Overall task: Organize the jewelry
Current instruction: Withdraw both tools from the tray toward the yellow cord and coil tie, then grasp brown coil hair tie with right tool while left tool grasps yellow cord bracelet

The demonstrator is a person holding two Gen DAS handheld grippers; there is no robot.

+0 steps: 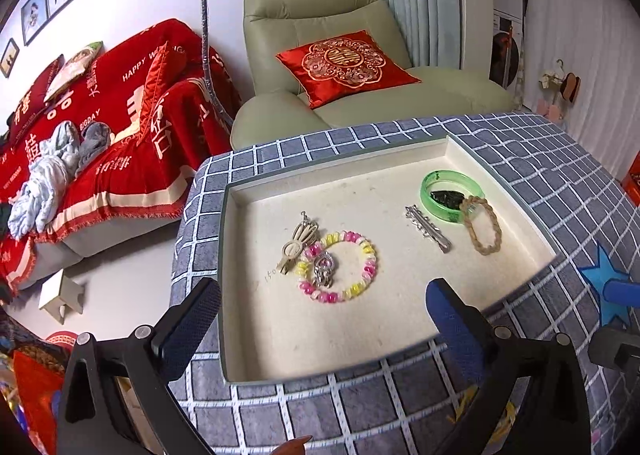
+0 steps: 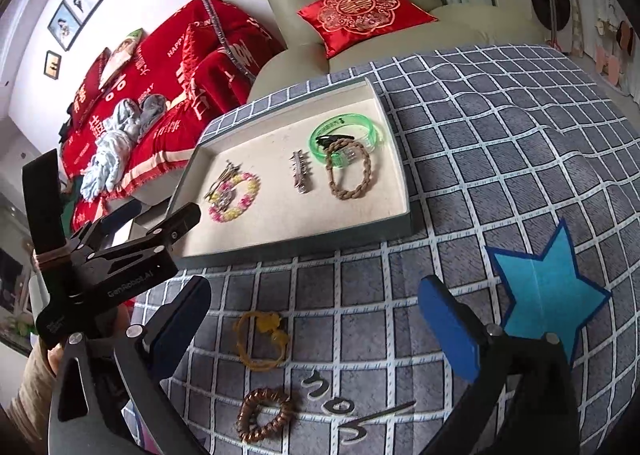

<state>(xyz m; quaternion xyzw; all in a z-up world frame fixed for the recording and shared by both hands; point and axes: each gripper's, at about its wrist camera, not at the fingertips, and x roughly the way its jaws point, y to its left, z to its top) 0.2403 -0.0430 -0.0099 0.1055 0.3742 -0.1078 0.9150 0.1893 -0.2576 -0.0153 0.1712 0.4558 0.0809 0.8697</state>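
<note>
A cream-lined tray (image 1: 280, 347) (image 2: 372, 211) sits on the checked cloth. In it lie a pink-yellow bead bracelet (image 1: 340, 267) (image 2: 234, 197), a gold hair clip (image 1: 298, 245), a silver clip (image 1: 428, 229) (image 2: 301, 173), a green bangle (image 1: 450, 191) (image 2: 346, 137) and a braided tan band (image 1: 482, 225) (image 2: 348, 175). My left gripper (image 1: 324, 323) is open and empty over the tray's near edge; it shows in the right wrist view (image 2: 156, 219). My right gripper (image 2: 316, 331) is open and empty above a yellow hair tie (image 2: 260, 343), a brown spiral tie (image 2: 262, 417) and black pins (image 2: 340, 407).
A blue paper star (image 2: 548, 295) (image 1: 604, 283) lies on the cloth to the right. A green armchair with a red cushion (image 1: 344, 63) stands behind the table, and a red-covered sofa (image 1: 100, 127) is at the left.
</note>
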